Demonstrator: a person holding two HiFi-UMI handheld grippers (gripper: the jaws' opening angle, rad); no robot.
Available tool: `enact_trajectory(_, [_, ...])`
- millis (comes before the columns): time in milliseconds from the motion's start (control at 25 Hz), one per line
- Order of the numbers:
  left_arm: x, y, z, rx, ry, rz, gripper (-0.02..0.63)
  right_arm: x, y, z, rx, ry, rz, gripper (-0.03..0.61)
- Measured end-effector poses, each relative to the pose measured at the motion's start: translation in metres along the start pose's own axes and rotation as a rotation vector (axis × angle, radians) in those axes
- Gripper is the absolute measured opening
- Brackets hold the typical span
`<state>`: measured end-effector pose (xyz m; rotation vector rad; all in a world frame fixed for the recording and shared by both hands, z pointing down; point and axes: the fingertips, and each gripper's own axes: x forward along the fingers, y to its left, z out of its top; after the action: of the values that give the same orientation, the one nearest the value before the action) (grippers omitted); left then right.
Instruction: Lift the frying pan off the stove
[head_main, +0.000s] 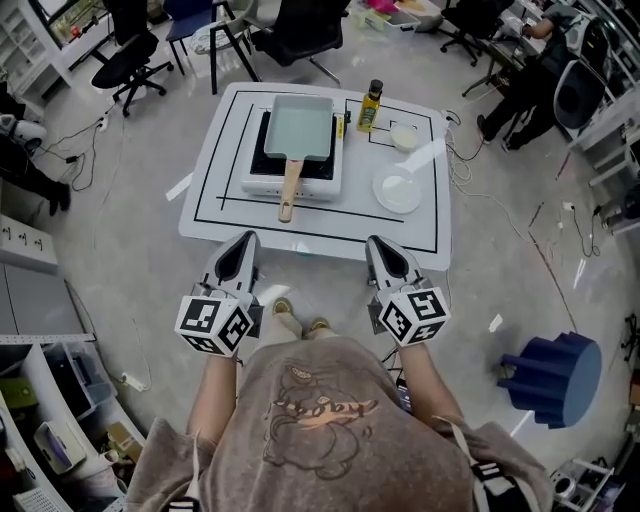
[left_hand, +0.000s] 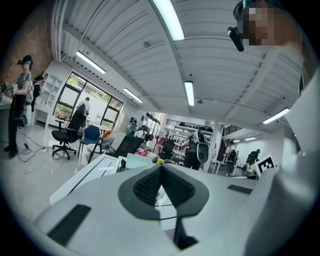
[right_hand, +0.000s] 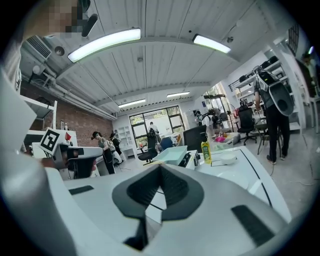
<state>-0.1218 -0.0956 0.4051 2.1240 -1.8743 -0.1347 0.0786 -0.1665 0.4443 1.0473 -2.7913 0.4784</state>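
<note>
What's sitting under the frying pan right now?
The frying pan rests on a black-topped stove, which stands on the white table. The burner area beneath it is covered.

frying pan (head_main: 300, 128): pale teal | handle (head_main: 290, 188): tan | table (head_main: 340, 215): white, black lines | bottle (head_main: 371, 108): yellow

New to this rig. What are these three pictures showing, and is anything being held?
No robot: a person holds a two-jaw gripper in each hand. The head view looks down from their head; the other two cameras ride on the left gripper and right gripper, looking along the jaws. On the white table stand a stove carrying a rectangular frying pan, a bottle, a small bowl and a plate. Both pairs of jaws are shut and empty, short of the table.
</note>
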Motion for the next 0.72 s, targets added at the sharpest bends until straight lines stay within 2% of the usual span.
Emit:
enact_trajectory(320, [0.036, 0.012, 0.017, 0.038, 0.011, -0.072, 0.006, 0.024, -0.002, 0.014, 0.002, -0.024, -0.037, -0.002])
enact_trajectory(720, [0.067, 0.027, 0.019, 0.05, 0.056, -0.127, 0.006, 0.049, -0.009, 0.019, 0.016, -0.05, -0.082, -0.002])
